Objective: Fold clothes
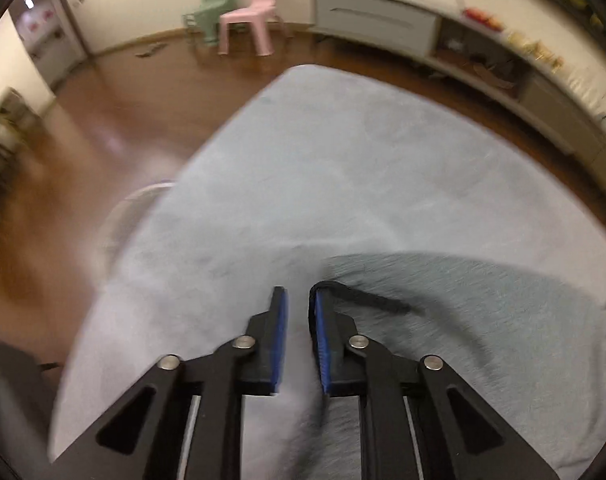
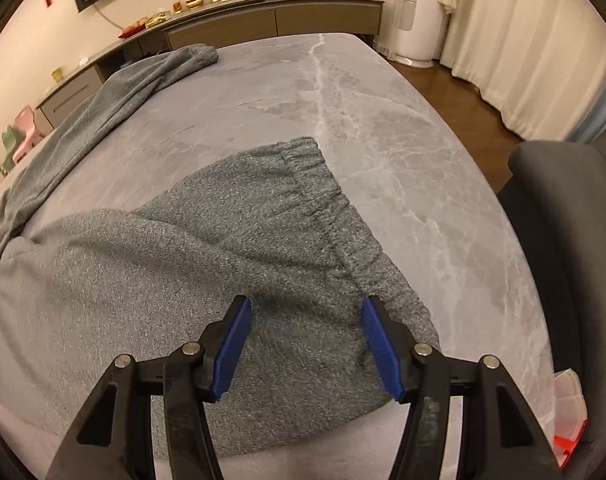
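- While the right gripper hangs over the grey sweatpants, its jaws stand wide apart and clasp nothing; the blue pads sit above the cloth, one on each side of a stretch of it, close behind the waistband.
- Those sweatpants lie on the grey marble table, bunched toward its near edge. The elastic waistband faces the table's right edge, with bare marble beyond it.
- One trouser leg runs off along the left side toward the far left corner, its cuff lying near the far edge.
- At the left gripper the jaws are drawn close, with only a narrow gap between the pads. A black cord loops over the tip of the right-hand finger and trails away across the cloth. The view is blurred — I cannot tell whether the pads pinch the cord or any fabric.
- From the left wrist camera the garment fills the lower right, beside and under the fingers, while the table's far corner stays bare.
- A dark upholstered chair stands just beside the table's right edge.
- Beyond the far corner, on the wooden floor, a pink chair and a green chair stand by the wall.
- A long sideboard with small items on top runs along the wall beyond the far edge.
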A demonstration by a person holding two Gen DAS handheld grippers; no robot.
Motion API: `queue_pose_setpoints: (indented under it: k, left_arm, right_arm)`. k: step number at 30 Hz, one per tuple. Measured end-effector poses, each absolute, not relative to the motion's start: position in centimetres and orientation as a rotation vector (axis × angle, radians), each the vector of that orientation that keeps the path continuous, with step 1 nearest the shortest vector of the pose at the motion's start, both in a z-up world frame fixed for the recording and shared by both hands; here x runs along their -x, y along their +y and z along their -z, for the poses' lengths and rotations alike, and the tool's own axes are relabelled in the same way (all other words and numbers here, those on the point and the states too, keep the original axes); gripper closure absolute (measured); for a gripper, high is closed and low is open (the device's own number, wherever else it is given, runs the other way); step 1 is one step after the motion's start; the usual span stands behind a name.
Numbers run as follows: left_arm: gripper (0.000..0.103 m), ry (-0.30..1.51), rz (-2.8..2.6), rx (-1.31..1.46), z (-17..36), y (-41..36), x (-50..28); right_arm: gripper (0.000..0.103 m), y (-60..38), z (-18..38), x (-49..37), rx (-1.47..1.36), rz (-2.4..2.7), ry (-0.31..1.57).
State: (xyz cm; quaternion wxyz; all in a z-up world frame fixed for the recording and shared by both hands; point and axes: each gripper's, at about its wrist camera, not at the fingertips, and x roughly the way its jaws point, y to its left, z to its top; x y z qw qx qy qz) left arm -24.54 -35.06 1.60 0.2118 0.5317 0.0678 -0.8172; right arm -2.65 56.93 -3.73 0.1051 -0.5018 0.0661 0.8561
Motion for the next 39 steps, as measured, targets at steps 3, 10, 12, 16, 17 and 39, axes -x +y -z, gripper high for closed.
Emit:
queue_pose_setpoints:
  k: [3,10,12,16,17,39]
  left_arm:
    - [0.068,0.295,2.320,-1.353,-4.1,-34.4,19.9]
    - [0.060,0.705,2.601,-1.369,-4.6,-25.7,10.1]
    - [0.060,0.750,2.624,-1.431,-2.6,-23.5,9.6]
    - [0.062,0.620,2.566,-1.519,-0.5,-22.2,10.7]
    - [0.062,0.608,2.581,-1.501,-0.8,-22.3,10.9]
    - [0.061,0.423,2.484,-1.582,1.8,-25.6,12.3]
  right_arm:
    - [0.043,56.1,0.8,2.9,1.392,-2.602,0.182]
    - [0.037,52.5,-3.4,16.6,1.395,-2.838,0.516]
    - [0.037,51.8,-2.5,22.0,1.399,-2.818,0.573]
    - [0.037,50.6,0.3,31.5,1.395,-2.728,0.617]
    - [0.037,50.4,1.2,33.9,1.403,-2.700,0.620]
    - [0.056,55.2,0.9,21.4,1.334,-2.558,0.296]
